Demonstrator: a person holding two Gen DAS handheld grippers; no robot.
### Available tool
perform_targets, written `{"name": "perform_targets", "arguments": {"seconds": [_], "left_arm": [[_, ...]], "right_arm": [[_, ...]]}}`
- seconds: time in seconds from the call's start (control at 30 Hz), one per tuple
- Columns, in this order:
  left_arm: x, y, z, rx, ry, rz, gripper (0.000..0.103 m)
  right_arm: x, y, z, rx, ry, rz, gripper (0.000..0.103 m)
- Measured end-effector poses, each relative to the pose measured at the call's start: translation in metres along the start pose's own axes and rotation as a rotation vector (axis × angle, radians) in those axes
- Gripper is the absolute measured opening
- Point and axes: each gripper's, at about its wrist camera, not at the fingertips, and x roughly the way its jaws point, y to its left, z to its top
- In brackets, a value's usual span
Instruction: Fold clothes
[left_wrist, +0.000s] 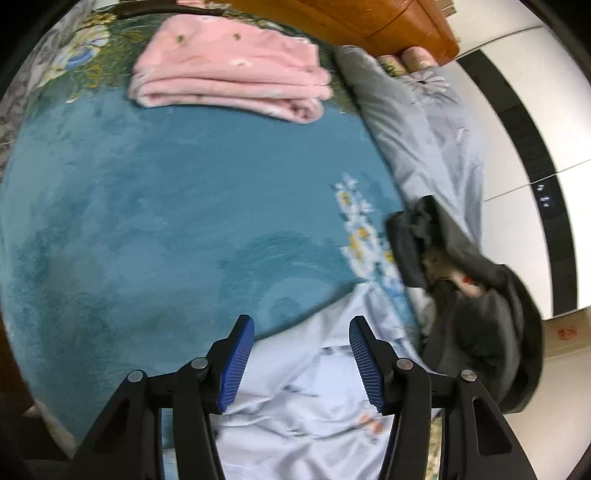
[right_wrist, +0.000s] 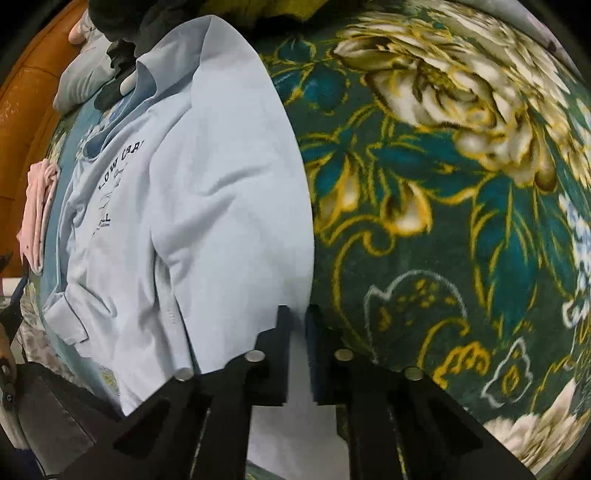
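Left gripper: jaws wide apart, empty, lower centre above the pale blue shirt.
Right gripper: clamped on shirt hem, lower centre.
Pink folded garment: upper left on the teal blanket.

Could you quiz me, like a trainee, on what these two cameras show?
1. True or false: the left gripper is open.
2. What does the right gripper pinch? A) pink towel B) shirt C) dark garment
3. Fill in: the pink towel lies ____ on the blanket.

Key: 1 true. 2 B, the shirt hem. 3 folded.
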Motion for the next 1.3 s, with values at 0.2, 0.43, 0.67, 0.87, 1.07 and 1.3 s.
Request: {"name": "perform_targets", "arguments": {"seconds": [0.2, 0.43, 0.67, 0.87, 1.07, 1.3], "left_arm": [[0.023, 0.002, -0.004, 0.058, 0.064, 0.028, 0.058], [0.049, 0.005, -0.009, 0.126, 0.139, 0.061, 0.058], [0.054, 0.006, -0.011, 0.157, 0.158, 0.058, 0.058], [0.056, 0.004, -0.014, 0.178, 0.169, 0.061, 0.058], [0.065, -0.011, -0.028, 0.28, 0.234, 0.103, 0.058], [0.059, 0.006, -0.045, 0.173, 0.291, 0.204, 0.058]], "right_arm": [[-0.033, -0.003, 0.027, -0.007, -0.105, -0.074, 0.002], [-0.112, -0.064, 0.094, 0.074, -0.397, -0.446, 0.002], [-0.108, -0.102, 0.125, 0.176, -0.398, -0.545, 0.002], [-0.122, -0.041, 0.104, 0.086, -0.472, -0.405, 0.009], [-0.064, 0.057, 0.071, -0.194, -0.339, -0.139, 0.044], [-0.027, 0.104, 0.052, -0.276, -0.222, -0.038, 0.044]]}}
